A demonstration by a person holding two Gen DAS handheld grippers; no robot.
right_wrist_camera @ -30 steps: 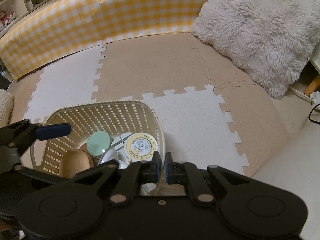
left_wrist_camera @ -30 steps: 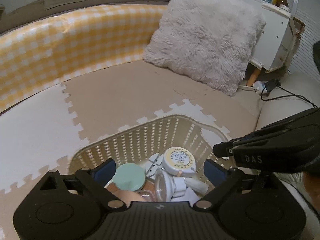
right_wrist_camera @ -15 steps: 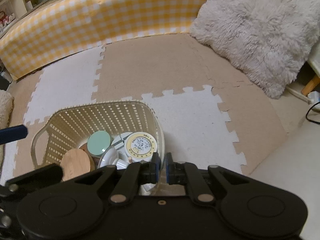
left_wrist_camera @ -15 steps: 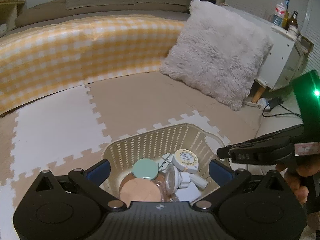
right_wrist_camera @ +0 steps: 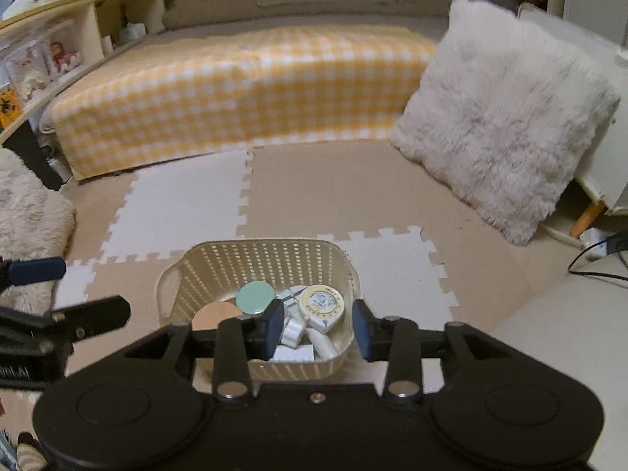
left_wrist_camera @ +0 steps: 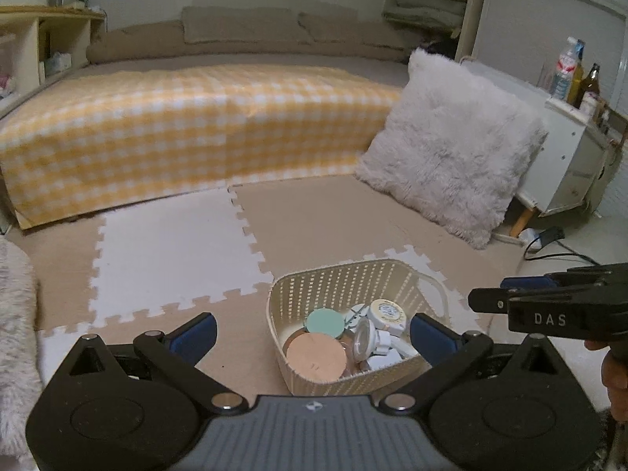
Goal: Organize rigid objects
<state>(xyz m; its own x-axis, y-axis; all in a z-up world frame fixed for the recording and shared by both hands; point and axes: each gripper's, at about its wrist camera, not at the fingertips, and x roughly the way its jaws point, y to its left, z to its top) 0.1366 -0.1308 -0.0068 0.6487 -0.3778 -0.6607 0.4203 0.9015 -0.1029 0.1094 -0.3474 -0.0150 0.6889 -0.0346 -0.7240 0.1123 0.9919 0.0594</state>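
Left wrist view: both grippers spread apart above a filled basket

Left wrist camera looks down on a cream perforated basket (left_wrist_camera: 355, 282) standing on the foam puzzle mat (left_wrist_camera: 168, 247), where beige and white tiles interlock. The left gripper (left_wrist_camera: 314, 331) has its blue-padded fingers set wide apart with nothing between them; the basket shows through the gap, nearer the right finger. Inside the basket lie a mint-green round lid (left_wrist_camera: 325, 322), a copper-coloured round lid (left_wrist_camera: 316, 358), a round yellow-rimmed tape measure (left_wrist_camera: 386, 311) and several white plastic pieces (left_wrist_camera: 386, 347) jumbled together, too tangled to tell apart.

From the right wrist camera the right gripper (right_wrist_camera: 317, 327) also stands open and empty, its fingers framing the near right corner of the basket (right_wrist_camera: 259, 263). The tape measure (right_wrist_camera: 322, 304) leans against the white pieces, and the mint-green lid (right_wrist_camera: 255, 298) partly overlaps the copper one (right_wrist_camera: 214, 314). Whether either gripper touches the basket rim cannot be told.

The right gripper appears at the right edge of the left view, held by a hand (left_wrist_camera: 612, 369) that is only partly visible. Beyond the mat, a yellow checked cover (right_wrist_camera: 235, 90) drapes a low mattress, and a fluffy white cushion (right_wrist_camera: 506, 117) leans upright just beside a white cabinet (left_wrist_camera: 569, 157) carrying bottles (left_wrist_camera: 565, 66).
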